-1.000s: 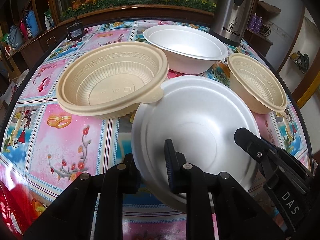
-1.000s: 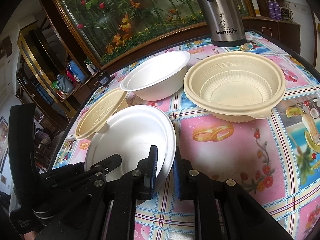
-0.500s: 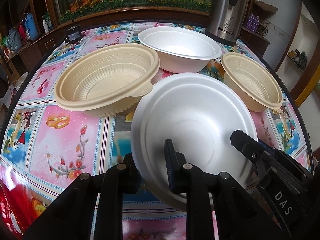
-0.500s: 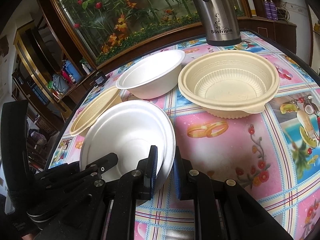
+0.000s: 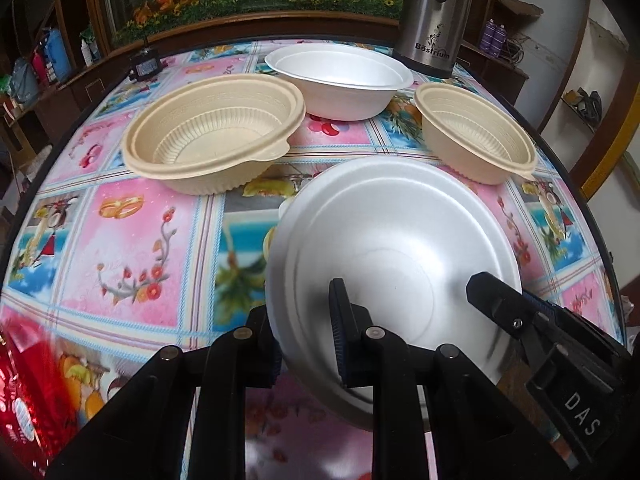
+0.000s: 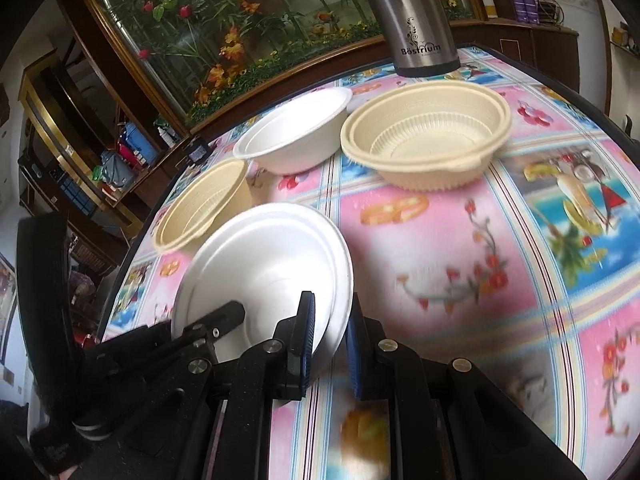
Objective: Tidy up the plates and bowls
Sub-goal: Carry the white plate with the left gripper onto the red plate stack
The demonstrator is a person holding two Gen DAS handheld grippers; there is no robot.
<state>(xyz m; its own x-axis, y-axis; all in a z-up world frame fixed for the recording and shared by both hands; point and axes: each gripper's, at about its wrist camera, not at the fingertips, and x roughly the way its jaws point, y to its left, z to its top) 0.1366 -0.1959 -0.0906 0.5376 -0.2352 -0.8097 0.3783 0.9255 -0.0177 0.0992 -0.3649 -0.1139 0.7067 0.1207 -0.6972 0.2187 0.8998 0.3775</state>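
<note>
I am looking along both tools at a white foam bowl (image 5: 394, 240), smooth, matte and round with a stepped rim, tilted up toward me. My left hand-held gripper (image 5: 306, 328) is pinching the bowl's rim at about 7 o'clock in the left wrist view, one finger inside the bowl and the other outside. My right hand-held gripper (image 6: 330, 332) pinches the same bowl (image 6: 264, 264) on the opposite edge, its blue-padded fingers (image 6: 308, 320) pressed on either side of the rim. In the left wrist view, a wide beige plastic bowl (image 5: 212, 132) with ribbed walls, a patterned band under the rim and a small tab sits on the desk (image 5: 132, 240) at 10 o'clock from the held bowl. A second white bowl (image 5: 340, 80), deeper, stands at 12 o'clock, just beside the beige one. A smaller beige ribbed bowl (image 5: 476, 136) sits at 1 o'clock. Behind them stands a steel flask (image 5: 432, 12). The desk wears a bright pink and blue pictured cloth.
</note>
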